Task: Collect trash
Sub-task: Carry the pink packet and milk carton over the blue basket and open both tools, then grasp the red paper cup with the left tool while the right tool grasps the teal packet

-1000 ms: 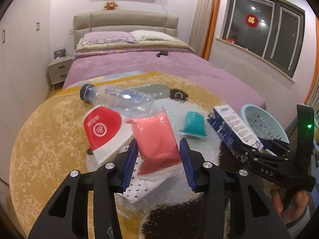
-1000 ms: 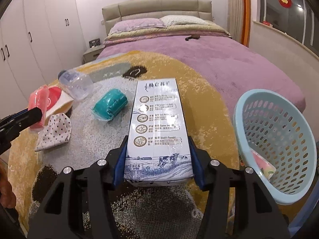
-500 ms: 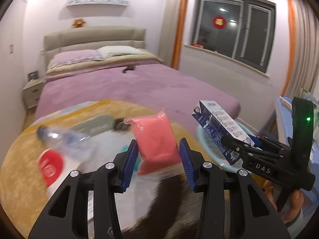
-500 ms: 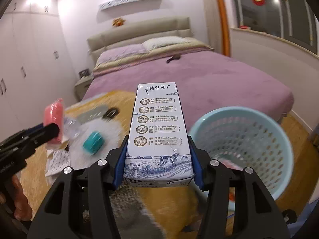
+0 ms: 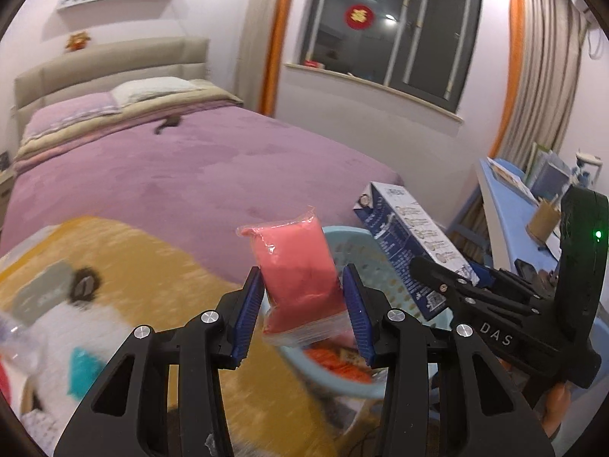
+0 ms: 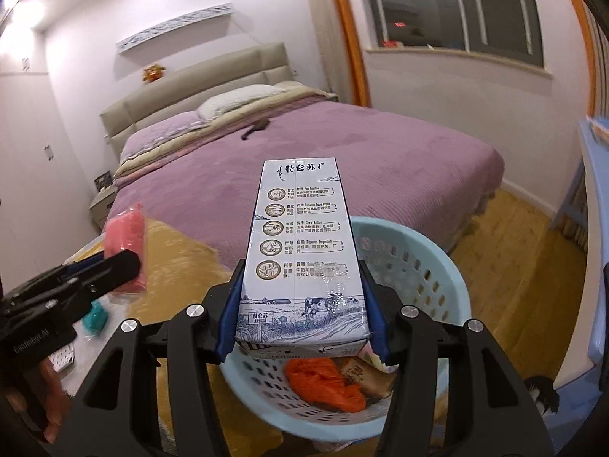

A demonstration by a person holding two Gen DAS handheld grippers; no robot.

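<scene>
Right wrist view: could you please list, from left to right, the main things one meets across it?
Black left gripper shut on the pink plastic pouch → blue-and-white milk carton in the right gripper → light blue perforated plastic basket → blue desk edge.

Both claws are built of black angular frames with triangular cut-outs and silver screw heads. Ribbed blue pads line the left claw (image 5: pixel 302 304) and the right claw (image 6: pixel 300 308). White letters "DAS" and a green light are borne by the right claw's body.
</scene>
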